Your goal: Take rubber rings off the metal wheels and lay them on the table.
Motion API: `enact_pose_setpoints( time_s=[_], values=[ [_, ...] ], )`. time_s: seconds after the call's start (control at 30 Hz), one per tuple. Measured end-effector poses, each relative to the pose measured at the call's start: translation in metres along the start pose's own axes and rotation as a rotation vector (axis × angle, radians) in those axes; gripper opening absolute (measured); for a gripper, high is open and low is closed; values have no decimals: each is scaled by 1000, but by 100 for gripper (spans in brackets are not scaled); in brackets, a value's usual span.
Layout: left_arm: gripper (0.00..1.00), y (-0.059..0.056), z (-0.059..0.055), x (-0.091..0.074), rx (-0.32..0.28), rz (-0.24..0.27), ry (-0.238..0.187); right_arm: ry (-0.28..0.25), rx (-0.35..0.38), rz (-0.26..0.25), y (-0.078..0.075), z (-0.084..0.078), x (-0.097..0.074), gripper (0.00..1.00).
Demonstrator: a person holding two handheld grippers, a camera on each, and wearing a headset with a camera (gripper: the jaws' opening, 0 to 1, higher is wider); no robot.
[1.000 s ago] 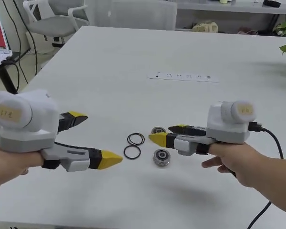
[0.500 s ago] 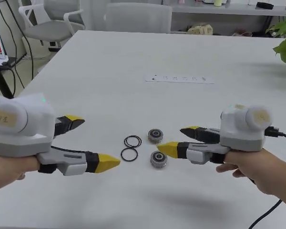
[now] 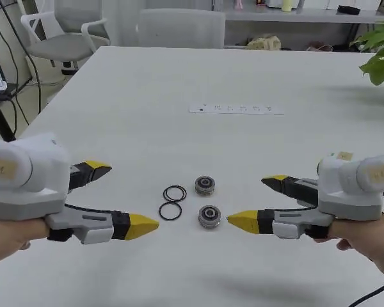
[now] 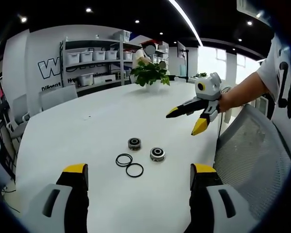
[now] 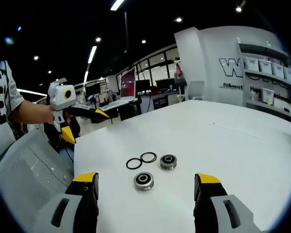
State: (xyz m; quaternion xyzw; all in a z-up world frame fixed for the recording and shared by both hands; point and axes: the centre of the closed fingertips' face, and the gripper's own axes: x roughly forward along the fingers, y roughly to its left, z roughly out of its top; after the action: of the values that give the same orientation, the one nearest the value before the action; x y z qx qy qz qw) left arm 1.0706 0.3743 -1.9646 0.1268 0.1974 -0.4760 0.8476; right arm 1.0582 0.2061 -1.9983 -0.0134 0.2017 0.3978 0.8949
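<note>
Thin black rubber rings [image 3: 172,202], two round metal wheels [image 3: 209,216], smooth white table [image 3: 179,96]

Shiny metal wheels [image 3: 205,185], matt black rubber rings [image 3: 171,202], smooth matt white table [image 3: 179,128]

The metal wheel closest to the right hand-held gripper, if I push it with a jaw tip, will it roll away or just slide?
The metal wheel lies flat on its face, so it will probably slide rather than roll. The table looks smooth, so it may skid easily. Being solid-looking metal, it is likely heavy for its size.
</note>
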Motion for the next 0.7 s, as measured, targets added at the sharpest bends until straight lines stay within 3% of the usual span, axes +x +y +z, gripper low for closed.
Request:
enact_pose_setpoints(
  time_s=[0.2, 0.5, 0.7],
  values=[
    [85, -3, -2, -2, 15, -6, 2, 22, -60, 0, 7, -6, -10, 87],
    [87, -7, -4, -5, 13, -11, -4, 32, -87, -7, 12, -9, -22, 99],
    [88, -12, -5, -9, 31, -18, -5, 43, -112, -14, 14, -11, -30, 99]
  ],
)
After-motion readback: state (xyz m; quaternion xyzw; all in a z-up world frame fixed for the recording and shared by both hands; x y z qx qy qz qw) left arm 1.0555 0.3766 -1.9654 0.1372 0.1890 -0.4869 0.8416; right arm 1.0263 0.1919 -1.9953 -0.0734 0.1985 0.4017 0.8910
